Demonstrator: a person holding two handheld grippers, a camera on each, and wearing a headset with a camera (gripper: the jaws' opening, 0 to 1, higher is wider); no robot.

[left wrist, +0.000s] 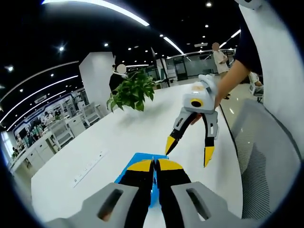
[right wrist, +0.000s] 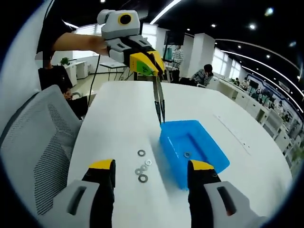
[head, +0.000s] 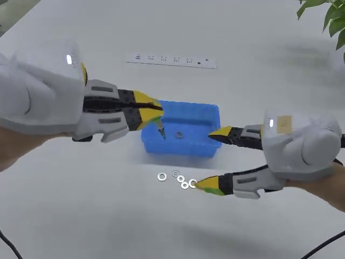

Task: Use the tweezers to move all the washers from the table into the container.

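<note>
My left gripper [head: 155, 111] is shut on a pair of metal tweezers [head: 160, 128], whose tips hang over the near-left corner of the blue container [head: 200, 114]. One washer [head: 179, 135] lies inside the container. Several washers [head: 180, 179] lie in a small cluster on the white table just in front of it. My right gripper [head: 214, 158] is open at the container's right end, one finger beside the wall and the other by the cluster. In the right gripper view, the tweezers [right wrist: 159, 102] point down at the container [right wrist: 204, 142], with the loose washers [right wrist: 142, 167] between my open jaws.
A white power strip [head: 171, 60] lies on the table behind the container. Green plant leaves [head: 330, 16] reach in at the far right corner. A grey mesh chair [right wrist: 33, 152] stands at the table's edge, and people stand in the background.
</note>
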